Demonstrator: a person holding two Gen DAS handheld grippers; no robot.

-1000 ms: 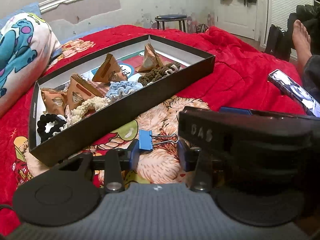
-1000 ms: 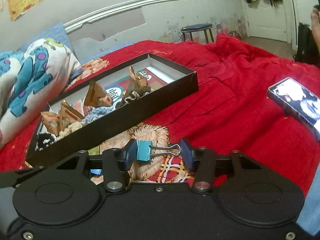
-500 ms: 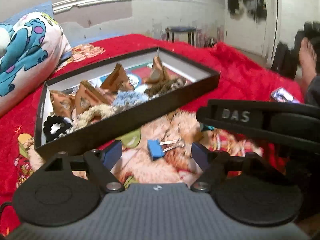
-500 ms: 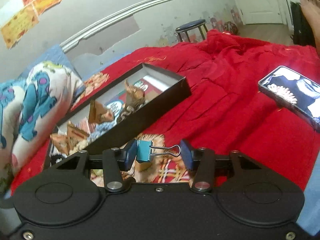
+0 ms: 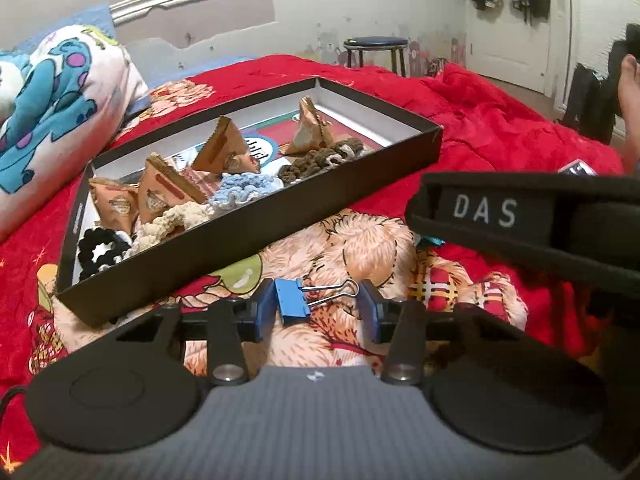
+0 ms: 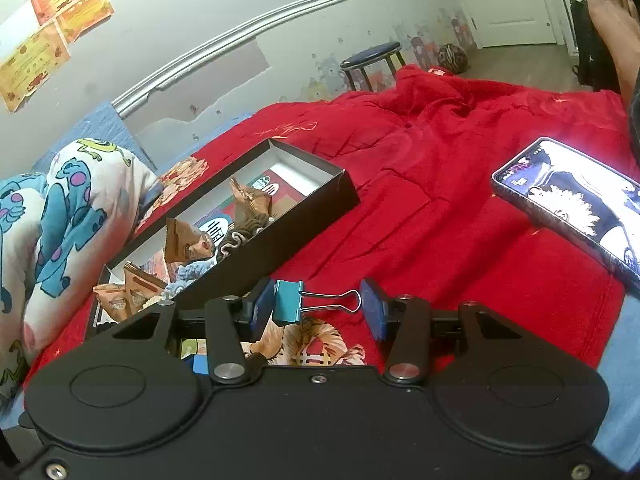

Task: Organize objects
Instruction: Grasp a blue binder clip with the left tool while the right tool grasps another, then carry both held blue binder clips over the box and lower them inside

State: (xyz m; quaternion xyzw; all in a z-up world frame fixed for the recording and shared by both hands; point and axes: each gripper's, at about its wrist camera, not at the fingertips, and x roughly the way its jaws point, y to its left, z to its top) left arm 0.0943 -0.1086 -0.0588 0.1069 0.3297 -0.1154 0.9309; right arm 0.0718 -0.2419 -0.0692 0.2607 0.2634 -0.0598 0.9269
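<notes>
A blue binder clip [image 5: 294,300] sits lengthwise between the jaws of my left gripper [image 5: 316,308]. The jaws are closing; the pads touch the clip's body and its wire handle just above the printed blanket. My right gripper [image 6: 318,308] is shut on a teal binder clip [image 6: 288,302], held lengthwise above the blanket. Ahead lies a long black box [image 5: 280,220] holding triangular brown packets [image 5: 226,148] and several knitted scrunchies [image 5: 244,192]. The same box [image 6: 280,236] shows left of centre in the right wrist view. The right tool's black body [image 5: 520,220] crosses the left wrist view's right side.
A red blanket [image 6: 440,184] covers the bed. A phone-like slab with a lit picture [image 6: 572,200] lies at the right. A cartoon-print pillow [image 5: 60,112] lies at the left, a stool [image 5: 376,48] stands by the far wall, and a person's bare foot [image 6: 608,20] is at the far right.
My left gripper opened wide, leaving the blue clip on the blanket, then closed around it again. The right gripper rolled and shifted sideways, still holding the teal clip.
</notes>
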